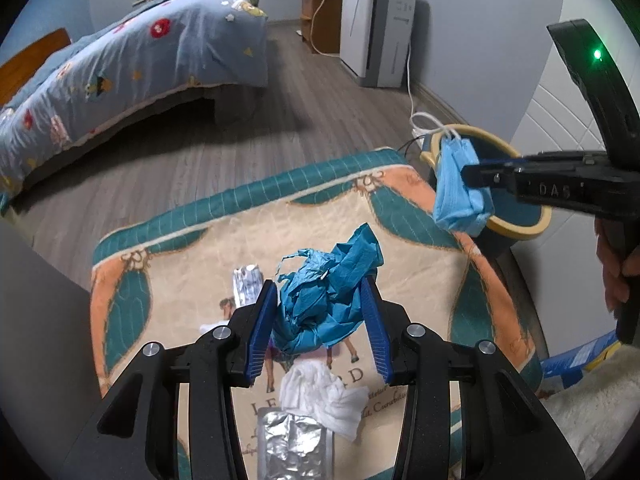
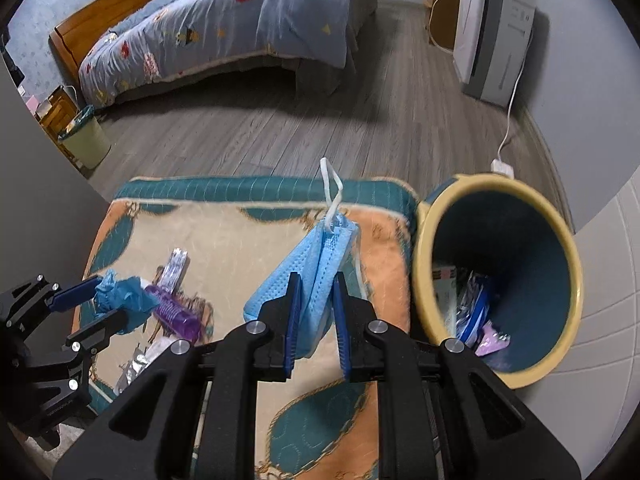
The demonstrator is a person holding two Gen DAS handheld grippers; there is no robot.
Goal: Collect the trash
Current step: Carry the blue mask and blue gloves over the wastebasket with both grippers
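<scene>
**Mia:** Both our jaws are squeezed on something. Our left gripper has closed part way on the crumpled blue glove, pads pressing it from both sides. Our right gripper is closed almost all the way on the folded blue face mask.

**Ben:** Let's go from big to small. What is the biggest thing?

**Mia:** The bed across the wooden floor. Then the blanket with the green and orange pattern, where the trash lies. Then the trash bin, yellow rim, dark blue inside. It stands just beside the blanket on our right.

**Ben:** Where are our two things?

**Mia:** The glove is lifted over the middle of the blanket. The mask hangs over the blanket's right side, near the bin's rim but not over the opening yet.

**Ben:** So how far along are we?

**Mia:** We think about the middle. Some wrappers already lie at the bottom of the bin. Two pieces are in our grip and need dropping in. Left on the blanket are the white tissue, the silver foil packet, a purple thing and another silver wrapper.

**Ben:** And next?

**Mia:** We guess the mask goes first, since it is nearest.
</scene>
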